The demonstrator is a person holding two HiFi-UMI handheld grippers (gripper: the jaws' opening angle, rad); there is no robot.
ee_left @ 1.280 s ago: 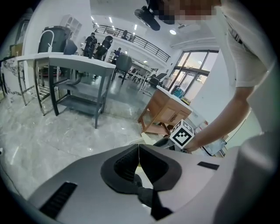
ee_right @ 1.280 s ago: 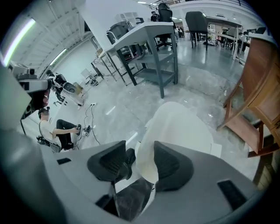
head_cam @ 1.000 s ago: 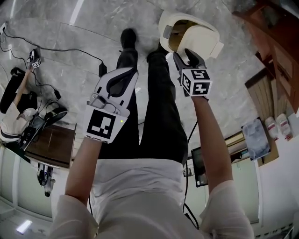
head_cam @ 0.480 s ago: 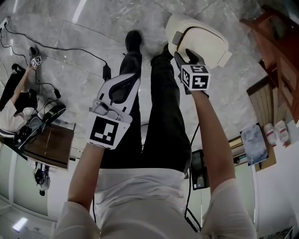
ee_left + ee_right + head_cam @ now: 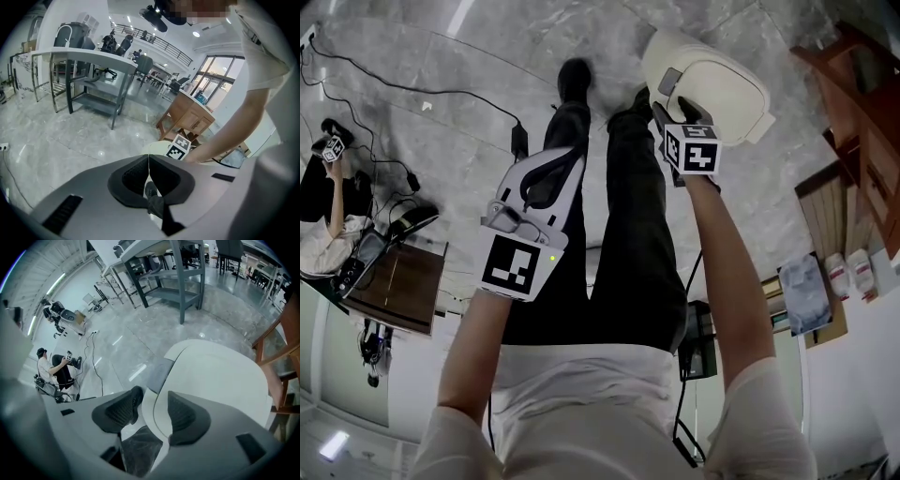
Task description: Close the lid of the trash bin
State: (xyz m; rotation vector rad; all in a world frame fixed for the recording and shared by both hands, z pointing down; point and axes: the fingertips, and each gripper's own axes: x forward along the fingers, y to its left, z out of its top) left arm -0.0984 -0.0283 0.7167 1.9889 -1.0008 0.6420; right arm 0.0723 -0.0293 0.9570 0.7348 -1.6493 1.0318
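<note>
We're at the letting-go step: the jaws of our right gripper [image 5: 152, 401] have just been opening and straddle the edge of the lid [image 5: 220, 376] loosely, the lid seemingly down on the trash bin [image 5: 741, 112] by our right foot. Next we lift clear without snagging it (our left gripper [image 5: 148, 164] hangs clenched, empty).

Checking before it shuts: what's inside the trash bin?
A dark plastic liner shows at the gap under the lid. The lid covers the rest of the trash bin, so contents can't be seen.
</note>
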